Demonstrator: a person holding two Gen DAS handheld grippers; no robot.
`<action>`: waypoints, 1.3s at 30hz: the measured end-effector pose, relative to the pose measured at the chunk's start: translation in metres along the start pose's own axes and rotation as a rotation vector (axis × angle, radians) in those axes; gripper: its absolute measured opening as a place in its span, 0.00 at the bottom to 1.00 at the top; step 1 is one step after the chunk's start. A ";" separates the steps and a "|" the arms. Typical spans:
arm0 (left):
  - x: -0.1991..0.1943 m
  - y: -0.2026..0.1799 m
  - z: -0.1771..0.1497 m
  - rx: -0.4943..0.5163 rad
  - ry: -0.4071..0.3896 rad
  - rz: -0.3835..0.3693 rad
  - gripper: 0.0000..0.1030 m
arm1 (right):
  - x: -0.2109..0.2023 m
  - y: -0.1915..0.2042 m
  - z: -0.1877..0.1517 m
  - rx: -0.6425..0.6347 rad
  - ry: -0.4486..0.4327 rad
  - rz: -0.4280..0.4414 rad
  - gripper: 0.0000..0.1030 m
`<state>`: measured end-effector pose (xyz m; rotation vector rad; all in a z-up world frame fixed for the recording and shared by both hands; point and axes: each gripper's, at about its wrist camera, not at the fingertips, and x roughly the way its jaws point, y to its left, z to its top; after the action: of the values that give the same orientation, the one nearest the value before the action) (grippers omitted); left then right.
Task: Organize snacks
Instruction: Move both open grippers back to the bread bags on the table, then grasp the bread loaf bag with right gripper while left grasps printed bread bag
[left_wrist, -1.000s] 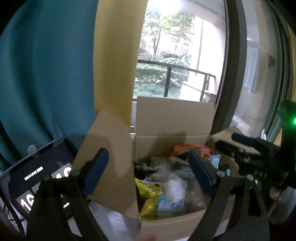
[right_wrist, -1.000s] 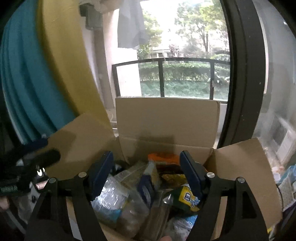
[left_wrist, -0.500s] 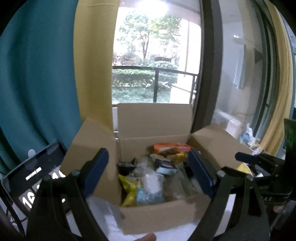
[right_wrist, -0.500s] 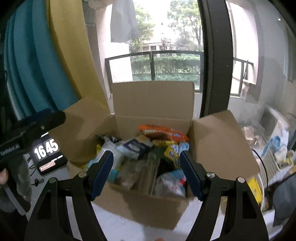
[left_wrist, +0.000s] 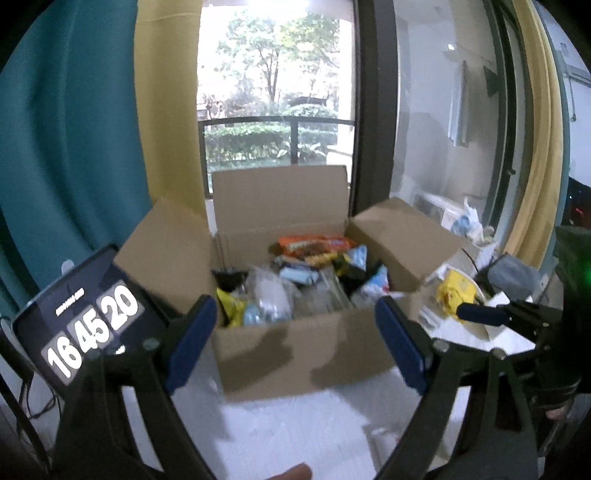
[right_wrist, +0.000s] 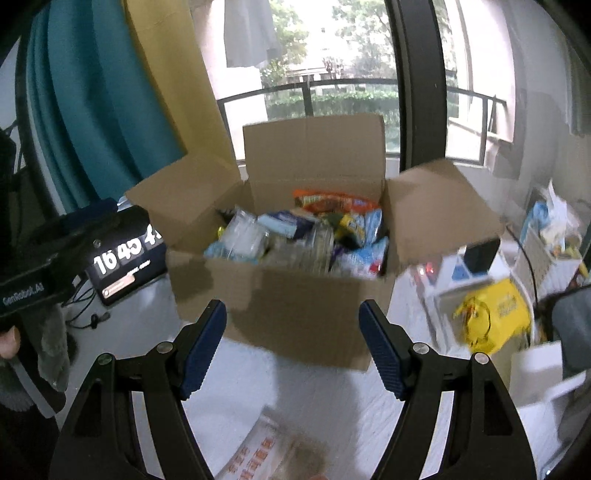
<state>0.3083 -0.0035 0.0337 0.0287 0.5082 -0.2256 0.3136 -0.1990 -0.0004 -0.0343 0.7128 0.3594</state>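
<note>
An open cardboard box (left_wrist: 306, 350) (right_wrist: 295, 302) stands on a white table, its flaps spread, filled with several snack packets: an orange packet (left_wrist: 314, 243) (right_wrist: 332, 201) at the back, clear and blue bags (right_wrist: 243, 236) in front. My left gripper (left_wrist: 291, 343) is open and empty, a short way in front of the box's near wall. My right gripper (right_wrist: 291, 343) is open and empty too, in front of the same wall. The right gripper's blue fingertip (left_wrist: 480, 314) shows at the right of the left wrist view.
A tablet clock (left_wrist: 88, 325) (right_wrist: 125, 258) leans left of the box. A yellow bag (right_wrist: 495, 314) (left_wrist: 454, 291) and white boxes lie to the right. Printed paper (right_wrist: 266, 454) lies on the table near the right gripper. Teal and yellow curtains and a window stand behind.
Both grippers have pulled back from over the box's contents; the whole box and the table in front now show. Both jaws stay open.
</note>
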 end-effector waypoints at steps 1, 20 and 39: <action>-0.003 -0.002 -0.005 0.003 0.008 -0.002 0.86 | -0.001 -0.001 -0.006 0.010 0.007 0.001 0.75; 0.016 -0.025 -0.141 0.007 0.294 -0.021 0.86 | 0.010 -0.023 -0.115 0.146 0.208 0.034 0.75; 0.049 -0.068 -0.195 0.077 0.443 -0.029 0.86 | 0.036 -0.012 -0.146 0.231 0.234 0.034 0.72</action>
<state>0.2418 -0.0638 -0.1586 0.1489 0.9410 -0.2682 0.2501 -0.2214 -0.1358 0.1573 0.9841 0.3062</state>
